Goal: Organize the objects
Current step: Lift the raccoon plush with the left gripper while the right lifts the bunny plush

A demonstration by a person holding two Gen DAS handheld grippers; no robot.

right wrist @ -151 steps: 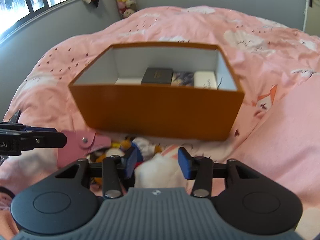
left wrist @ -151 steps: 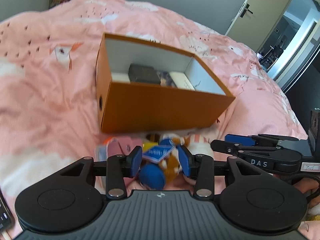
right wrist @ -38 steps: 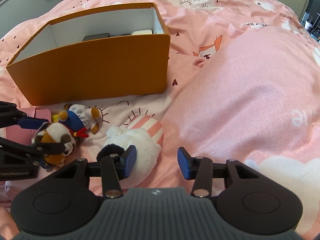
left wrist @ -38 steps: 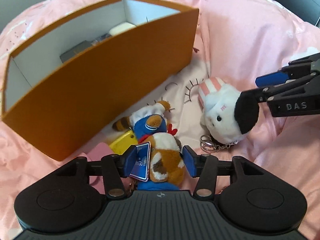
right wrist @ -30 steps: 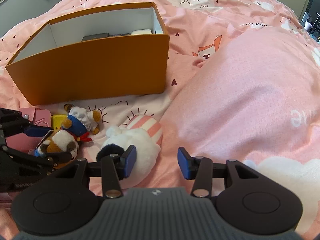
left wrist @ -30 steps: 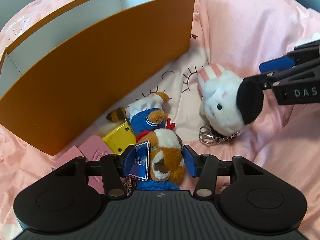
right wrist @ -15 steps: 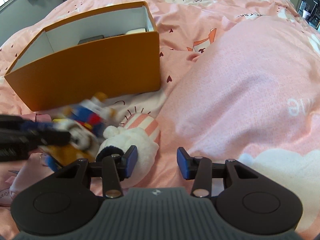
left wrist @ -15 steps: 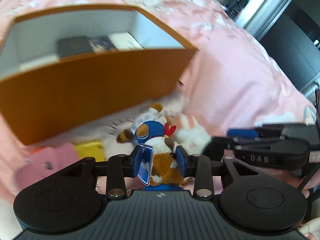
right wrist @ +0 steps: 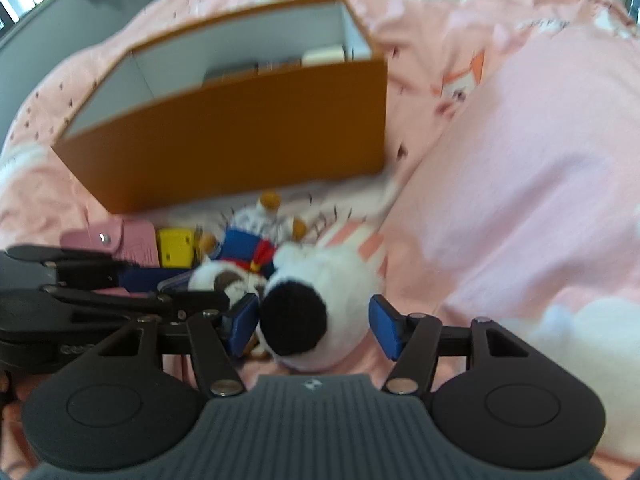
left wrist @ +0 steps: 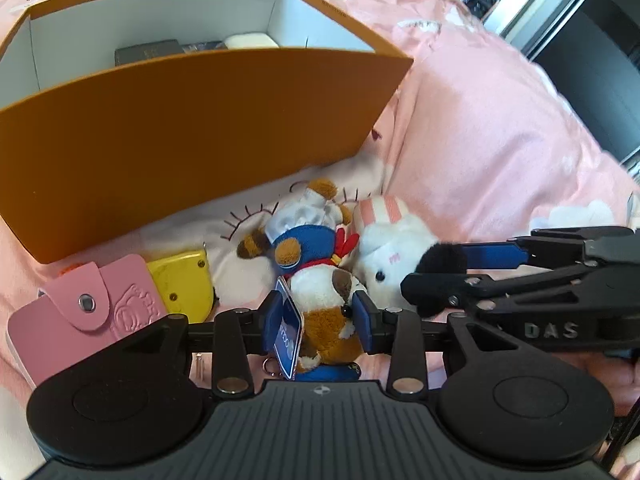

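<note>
Left fingers (left wrist: pixel 362 314): pinching brown-and-white plush dog (left wrist: pixel 326 300), tag alongside.
Right fingers (right wrist: pixel 384 326): just widened, spread around white plush bunny (right wrist: pixel 320 304), not pressing.
Toys: on pink bed (left wrist: pixel 480 132), before orange cardboard box (left wrist: pixel 180 128).

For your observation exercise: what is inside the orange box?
Inside the box, against its far wall, lie a dark case, a patterned item and a white block. The near wall hides the floor in front of them.
</note>
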